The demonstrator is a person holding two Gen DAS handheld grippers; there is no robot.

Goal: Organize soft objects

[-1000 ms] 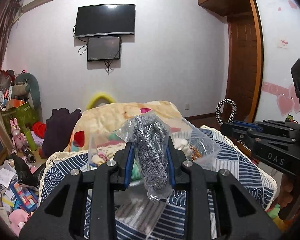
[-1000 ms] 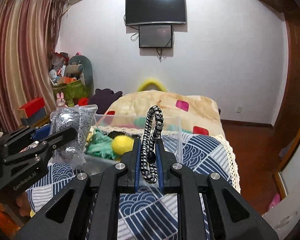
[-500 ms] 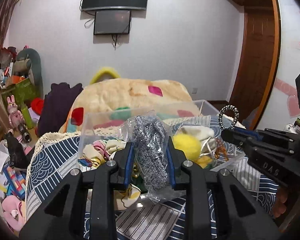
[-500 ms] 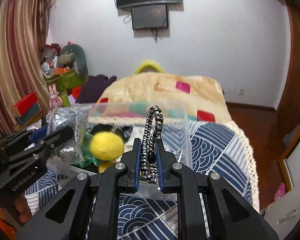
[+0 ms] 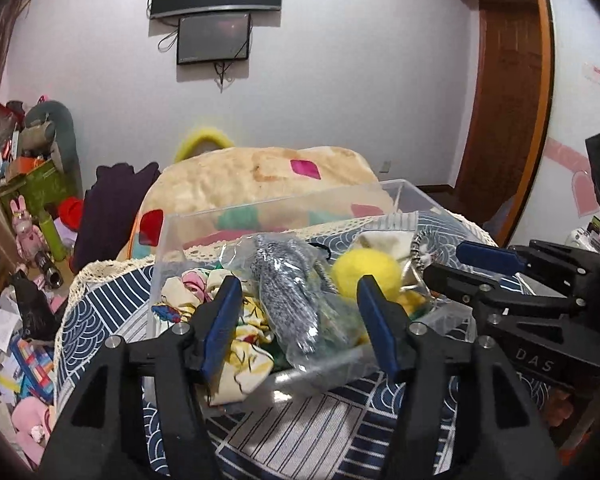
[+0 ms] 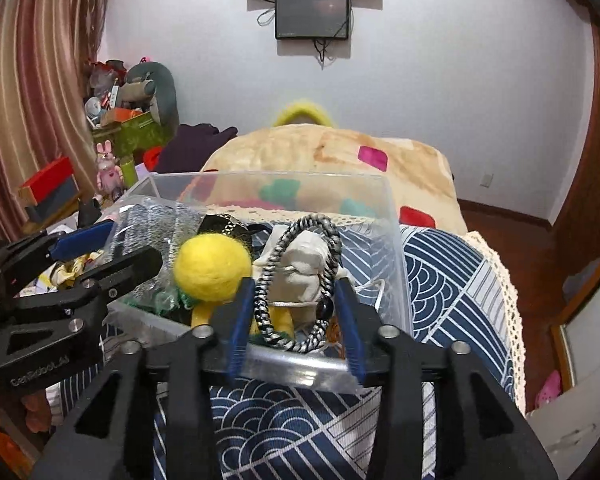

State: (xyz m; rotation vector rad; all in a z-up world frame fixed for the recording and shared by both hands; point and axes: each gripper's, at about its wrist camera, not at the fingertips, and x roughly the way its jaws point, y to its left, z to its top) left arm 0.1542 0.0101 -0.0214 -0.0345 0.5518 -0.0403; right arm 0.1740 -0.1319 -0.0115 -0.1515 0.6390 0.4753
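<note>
A clear plastic bin [image 5: 168, 236] [image 6: 396, 240] stands on the blue patterned cloth and holds soft items. My left gripper [image 5: 298, 320] is open over the bin's near edge; the bagged grey knit item [image 5: 288, 292] lies loose between its fingers, resting on the pile. My right gripper [image 6: 296, 320] is open at the bin's near rim; the black-and-white braided loop [image 6: 296, 276] sits free between its fingers, leaning on a cream pouch [image 6: 300, 276]. A yellow felt ball [image 6: 210, 266] [image 5: 366, 272] lies in the bin.
The blue wave-patterned cloth [image 6: 452, 276] covers the surface. A beige blanket [image 5: 260, 176] lies behind the bin. Toys and boxes [image 5: 24, 220] crowd the floor at left. A wooden door [image 5: 504, 100] stands at right.
Both grippers moved forward and down to the bin and opened. The bagged knit item and the braided loop were let go and now rest in the bin.
</note>
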